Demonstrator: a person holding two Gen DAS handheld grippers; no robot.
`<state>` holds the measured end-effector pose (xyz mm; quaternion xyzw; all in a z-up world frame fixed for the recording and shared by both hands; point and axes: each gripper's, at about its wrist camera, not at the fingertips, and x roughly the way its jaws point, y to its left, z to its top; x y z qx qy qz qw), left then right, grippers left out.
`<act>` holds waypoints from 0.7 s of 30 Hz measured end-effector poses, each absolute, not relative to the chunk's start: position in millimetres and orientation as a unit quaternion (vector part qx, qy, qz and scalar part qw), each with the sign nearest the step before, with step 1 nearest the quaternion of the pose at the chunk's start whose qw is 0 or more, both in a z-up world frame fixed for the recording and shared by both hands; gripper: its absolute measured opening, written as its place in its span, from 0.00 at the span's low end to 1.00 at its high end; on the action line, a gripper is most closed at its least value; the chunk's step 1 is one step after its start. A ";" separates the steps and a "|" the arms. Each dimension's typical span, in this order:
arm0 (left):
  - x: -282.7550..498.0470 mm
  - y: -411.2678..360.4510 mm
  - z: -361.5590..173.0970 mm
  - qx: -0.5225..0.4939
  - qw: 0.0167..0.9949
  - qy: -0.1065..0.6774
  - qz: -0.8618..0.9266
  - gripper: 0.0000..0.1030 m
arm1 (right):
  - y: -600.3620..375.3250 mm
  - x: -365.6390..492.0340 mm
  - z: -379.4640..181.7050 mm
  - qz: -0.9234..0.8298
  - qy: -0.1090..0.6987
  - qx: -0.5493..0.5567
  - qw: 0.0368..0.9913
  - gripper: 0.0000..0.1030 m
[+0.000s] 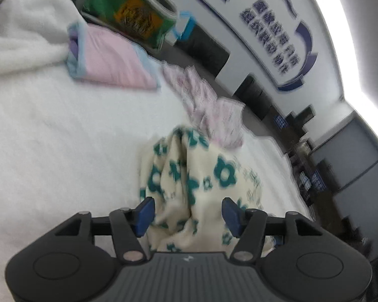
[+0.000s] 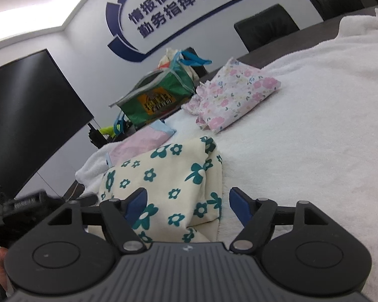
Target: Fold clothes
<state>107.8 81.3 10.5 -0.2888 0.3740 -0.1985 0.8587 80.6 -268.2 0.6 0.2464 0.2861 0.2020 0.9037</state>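
Observation:
A cream garment with teal flowers (image 1: 189, 183) lies bunched on the white fleece cover (image 1: 63, 138). My left gripper (image 1: 187, 214) is open, with the cloth lying between its blue pads. The left wrist view is blurred. In the right wrist view the same garment (image 2: 168, 176) lies flatter in front of my right gripper (image 2: 186, 206), which is open, its pads on either side of the near edge of the cloth. A pink floral garment (image 2: 229, 93) lies folded farther back; it also shows in the left wrist view (image 1: 206, 105).
A folded pink cloth with blue trim (image 1: 108, 55) lies on the cover (image 2: 315, 138); it also shows in the right wrist view (image 2: 143, 141). A green bag (image 2: 158, 95) stands at the far edge. Black chairs (image 2: 267, 27) and a dark screen (image 2: 30, 110) stand beyond.

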 end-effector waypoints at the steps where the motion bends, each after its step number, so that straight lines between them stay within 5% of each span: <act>1: 109.3 74.7 8.5 -0.278 0.863 0.374 -0.195 0.58 | -267.4 87.0 -0.1 0.207 0.297 0.249 0.898 0.71; 6: 114.4 68.3 3.7 -0.300 0.856 0.375 -0.192 0.51 | -263.1 120.1 -12.4 0.234 0.335 0.295 0.864 0.66; 9: 113.2 67.8 4.0 -0.317 0.846 0.375 -0.208 0.27 | -258.0 127.9 -15.5 0.243 0.350 0.316 0.847 0.58; 11: 113.4 67.6 6.0 -0.322 0.844 0.374 -0.210 0.24 | -254.6 127.2 -12.1 0.246 0.353 0.318 0.845 0.32; 13: 111.1 66.3 11.4 -0.319 0.848 0.368 -0.208 0.21 | -251.2 123.4 -5.4 0.250 0.350 0.312 0.847 0.26; 21: 95.8 65.9 67.8 -0.319 0.868 0.301 -0.234 0.18 | -252.6 96.5 53.7 0.271 0.288 0.300 0.868 0.25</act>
